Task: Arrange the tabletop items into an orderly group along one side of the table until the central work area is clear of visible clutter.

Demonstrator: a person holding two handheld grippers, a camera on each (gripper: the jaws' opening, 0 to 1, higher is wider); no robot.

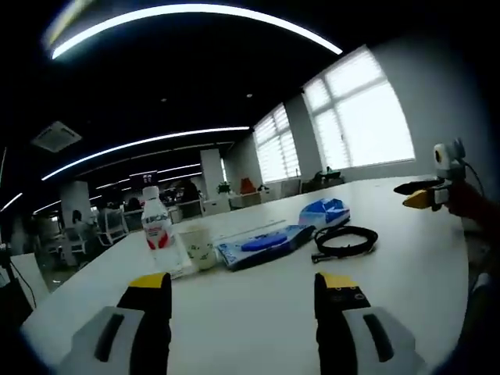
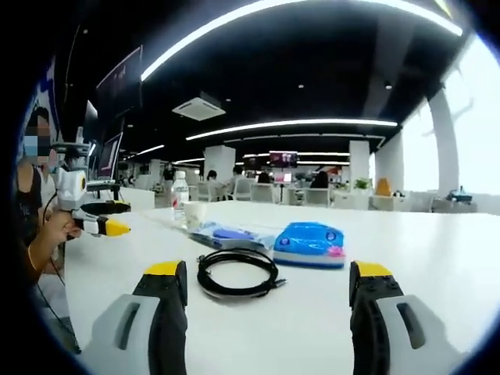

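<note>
Where the white table (image 1: 258, 320) fills the lower half of the left gripper view, an open office lies behind it: long ceiling light strips across the top, bright blinded windows at upper right, desks and chairs at middle left. The right gripper view shows the same table (image 2: 437, 258), with monitors at the upper left and more light strips overhead.

In the left gripper view a row of items crosses the middle of the frame: a bottle (image 1: 157, 229) with a red label at left, a paper cup (image 1: 198, 247) just beside it, a flat blue pack (image 1: 262, 245) to the right, then a blue case (image 1: 325, 211) farther back. A coiled black cable (image 1: 344, 240) lies in front of the case, near the pack. In the right gripper view the cable (image 2: 237, 273) sits at center, with the case (image 2: 310, 244) just right of it, the pack (image 2: 228, 234) behind, and the cup (image 2: 194, 214) and bottle (image 2: 180, 199) farther back at left.

The left gripper (image 1: 243, 297) has its yellow-tipped jaws spread wide, grasping nothing, above bare tabletop. The right gripper (image 2: 267, 285) is likewise released, its jaws apart with the cable just ahead between them. Each gripper also appears at the edge of the other's view, over the table's edge: the right one (image 1: 422, 194) at far right, the left one (image 2: 105, 219) at far left, held by a hand (image 2: 55, 230).
</note>
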